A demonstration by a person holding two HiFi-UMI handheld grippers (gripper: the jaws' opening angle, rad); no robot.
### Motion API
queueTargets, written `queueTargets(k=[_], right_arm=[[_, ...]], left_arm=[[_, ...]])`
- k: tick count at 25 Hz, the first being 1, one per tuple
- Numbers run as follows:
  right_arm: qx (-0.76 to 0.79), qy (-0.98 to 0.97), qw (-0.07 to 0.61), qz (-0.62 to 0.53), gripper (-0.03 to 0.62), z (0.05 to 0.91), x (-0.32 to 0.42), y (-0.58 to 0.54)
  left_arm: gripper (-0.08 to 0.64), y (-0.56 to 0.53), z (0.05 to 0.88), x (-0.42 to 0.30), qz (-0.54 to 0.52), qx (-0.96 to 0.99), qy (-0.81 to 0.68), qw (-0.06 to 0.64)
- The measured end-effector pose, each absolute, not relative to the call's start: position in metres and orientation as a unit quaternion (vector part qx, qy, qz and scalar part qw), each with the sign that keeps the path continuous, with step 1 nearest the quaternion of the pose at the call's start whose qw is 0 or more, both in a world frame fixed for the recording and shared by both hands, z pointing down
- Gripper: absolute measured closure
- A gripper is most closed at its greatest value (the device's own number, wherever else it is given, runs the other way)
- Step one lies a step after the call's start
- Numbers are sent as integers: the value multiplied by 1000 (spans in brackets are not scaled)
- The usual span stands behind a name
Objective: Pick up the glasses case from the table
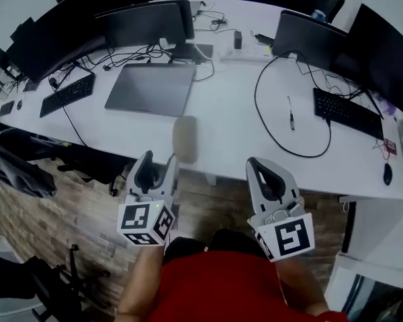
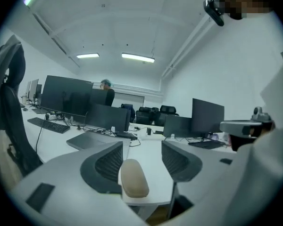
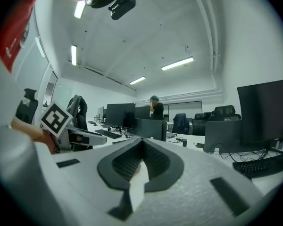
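Case (image 1: 185,138) lies near the front edge of the desk (image 1: 228,113), just ahead of the left hand-held gripper (image 1: 158,161), with its long axis along the approach line. That gripper's jaws stand apart, clear of the case. The right hand-held gripper (image 1: 255,163) is closed, empty and farther off.

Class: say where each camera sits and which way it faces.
Head view: on the head, looking down at the white table; left gripper, right gripper, red shirt show.
Left gripper view: on that gripper, along its open jaws to the beige oval glasses case.
Right gripper view: across the table, past shut jaws.
Shared: first two show the case.
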State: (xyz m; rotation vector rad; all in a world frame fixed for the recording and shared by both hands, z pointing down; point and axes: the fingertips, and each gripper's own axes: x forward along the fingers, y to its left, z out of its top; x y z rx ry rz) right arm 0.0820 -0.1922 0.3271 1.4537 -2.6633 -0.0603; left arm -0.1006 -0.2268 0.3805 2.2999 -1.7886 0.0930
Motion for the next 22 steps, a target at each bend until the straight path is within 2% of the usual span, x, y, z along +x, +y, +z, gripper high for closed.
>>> queueTargets(k=[3,7,14,22], right_arm=[[469,-881,53,-11,588,335,90,-211],[463,-884,57,8,588,348,96,-229],[472,-879,65,30,588,361,104,-254],[486,-870,75,35,588,370,109,-269]], left_arm=[[279,-257,406,-92,64,764,-626,141],[228,-290,443,-84,108,742,-637,180],[193,-331,516,-79,206,705,-632,245],[170,-356,569,-87,278,674,-623,282]])
